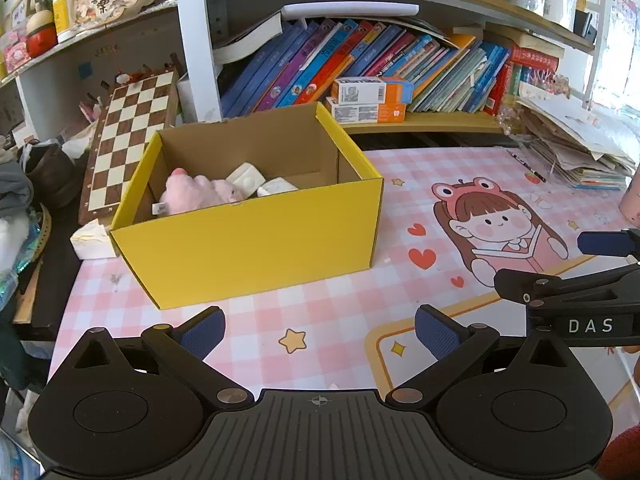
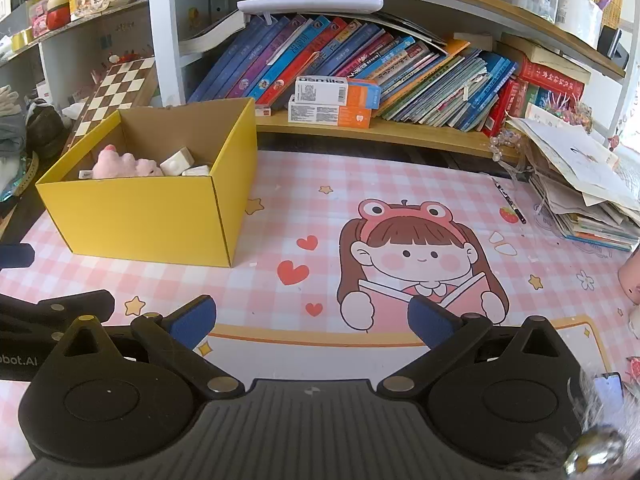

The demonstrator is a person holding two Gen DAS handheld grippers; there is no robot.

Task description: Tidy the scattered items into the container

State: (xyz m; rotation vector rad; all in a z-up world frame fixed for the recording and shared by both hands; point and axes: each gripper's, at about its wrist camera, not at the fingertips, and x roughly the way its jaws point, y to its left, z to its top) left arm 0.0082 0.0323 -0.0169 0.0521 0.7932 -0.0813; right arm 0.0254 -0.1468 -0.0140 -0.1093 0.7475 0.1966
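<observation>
Left gripper (image 1: 320, 326): I see my jaws standing wide apart with nothing between them, hovering over the pink checked mat, just in front of the box.
Right gripper (image 2: 312, 316): my jaws stand wide here too, empty, above the cartoon girl printed on the mat; from the left view I see its black frame at the right edge.
Yellow cardboard box (image 1: 256, 240): open-topped, upright on the surface at the left part of the mat, near the bookshelf.
Pink plush toy (image 1: 192, 192): lying inside the box, against its near-left wall.
White items (image 1: 248, 178): two small pale pieces inside the box, just beside the plush; I cannot tell what they are.
Surface (image 2: 304, 184): covered by the mat with stars, hearts and the girl in a frog hat.
Pen (image 2: 510, 202): lying on the mat toward the right, near a stack of papers (image 2: 580, 184).
Pink object (image 2: 630, 276): partly cut off at the right edge of the mat; too little shows to name it.
Bookshelf (image 2: 360, 64): leaning books behind the box, two orange-and-white cartons (image 2: 336, 102) stacked in front of them.
Chessboard (image 1: 128, 140): propped at the left, behind the box.
</observation>
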